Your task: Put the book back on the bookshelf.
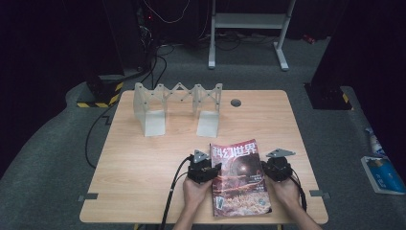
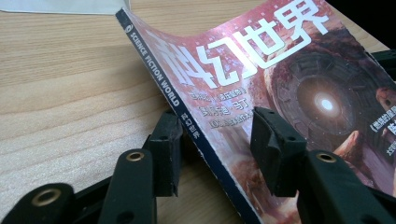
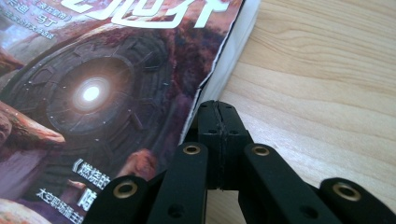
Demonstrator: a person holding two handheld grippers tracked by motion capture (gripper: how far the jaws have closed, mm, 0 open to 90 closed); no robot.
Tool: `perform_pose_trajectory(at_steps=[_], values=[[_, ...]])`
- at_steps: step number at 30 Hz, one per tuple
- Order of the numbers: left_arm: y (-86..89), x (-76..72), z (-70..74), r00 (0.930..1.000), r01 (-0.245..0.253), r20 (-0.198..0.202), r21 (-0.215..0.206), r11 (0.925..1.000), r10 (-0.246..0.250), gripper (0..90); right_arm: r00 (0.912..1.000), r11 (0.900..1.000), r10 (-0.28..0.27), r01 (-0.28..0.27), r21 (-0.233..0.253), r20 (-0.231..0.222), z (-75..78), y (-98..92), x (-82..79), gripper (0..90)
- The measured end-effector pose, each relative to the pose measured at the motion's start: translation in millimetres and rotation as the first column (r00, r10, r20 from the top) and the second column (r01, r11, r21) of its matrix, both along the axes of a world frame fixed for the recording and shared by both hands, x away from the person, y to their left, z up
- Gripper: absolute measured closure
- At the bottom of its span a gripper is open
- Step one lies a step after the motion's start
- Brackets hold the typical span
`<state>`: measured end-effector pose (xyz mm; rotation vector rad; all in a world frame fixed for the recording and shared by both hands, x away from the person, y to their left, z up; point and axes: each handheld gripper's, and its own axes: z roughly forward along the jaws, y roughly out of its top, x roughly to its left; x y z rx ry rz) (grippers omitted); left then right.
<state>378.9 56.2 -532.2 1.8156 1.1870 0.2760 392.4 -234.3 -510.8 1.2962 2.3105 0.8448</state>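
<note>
A science-fiction magazine with a reddish cover and white Chinese title lies on the wooden table near the front edge. My left gripper is at its spine side and stands open. In the left gripper view the dark spine of the magazine runs between the jaws of the left gripper, one jaw beside the spine and one over the cover. My right gripper is at the opposite side. Its jaws are shut together, tips against the white page edge of the magazine.
A white accordion-style rack stands at the back of the table, with a grey round grommet to its right. Cables trail off the front edge. On the floor to the right lies a blue and white packet.
</note>
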Motion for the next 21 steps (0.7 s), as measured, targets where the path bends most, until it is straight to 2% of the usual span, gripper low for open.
perform_pose_trajectory(at_steps=[5,8,14,21], values=[[0.8,1.1,0.2,0.9996,0.028,-0.006,-0.011,0.9995,-0.028,45.9,1.0000,1.000,0.004,-0.004,0.018,0.000,-0.8,-1.5,0.3,89.7],[0.6,1.1,0.2,0.9997,0.023,-0.009,-0.021,0.9995,-0.023,41.3,0.9998,1.000,0.018,-0.018,0.016,0.004,-1.1,0.1,-0.5,89.8],[2.7,3.7,0.5,0.9989,0.042,-0.020,-0.037,0.9984,-0.043,34.6,0.9991,0.999,0.039,-0.040,0.024,0.016,-2.4,5.8,-3.2,89.7],[1.0,4.3,1.0,0.9984,0.055,-0.014,-0.022,0.9982,-0.056,29.2,0.9976,0.998,0.063,-0.064,0.020,0.029,-3.3,10.3,-4.9,89.7]])
